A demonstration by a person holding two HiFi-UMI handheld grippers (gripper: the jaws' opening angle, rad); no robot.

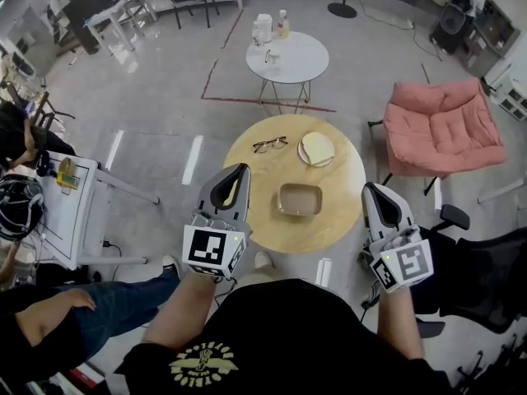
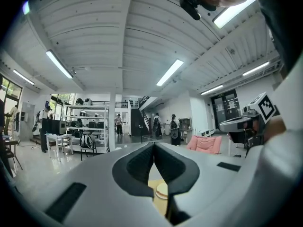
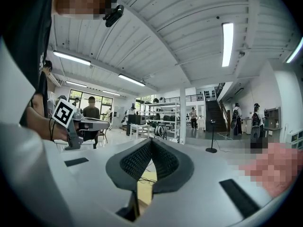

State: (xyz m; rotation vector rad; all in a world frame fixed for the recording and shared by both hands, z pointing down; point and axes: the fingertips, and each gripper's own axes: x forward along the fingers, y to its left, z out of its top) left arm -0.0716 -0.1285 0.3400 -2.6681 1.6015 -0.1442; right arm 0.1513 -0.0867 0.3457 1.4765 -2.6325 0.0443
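Note:
My left gripper (image 1: 240,171) hangs over the near left edge of a round wooden table (image 1: 255,220), jaws pressed together and holding nothing. Beside the table's right edge my right gripper (image 1: 370,189) is also shut and empty. On the table lie a pair of glasses (image 1: 269,144), a cream round plate (image 1: 316,148) and a brown rectangular dish (image 1: 299,199) in the middle. In the left gripper view the shut left gripper (image 2: 154,145) frames the plate (image 2: 162,190) below. The right gripper view shows the right gripper (image 3: 151,143) closed, with the table (image 3: 143,193) beneath it.
A small white round table (image 1: 300,62) with bottles (image 1: 282,25) stands behind the wooden one. A pink armchair (image 1: 445,126) is at the right and a black office chair (image 1: 486,278) lower right. A white side table (image 1: 78,212) and a seated person (image 1: 58,315) are at the left.

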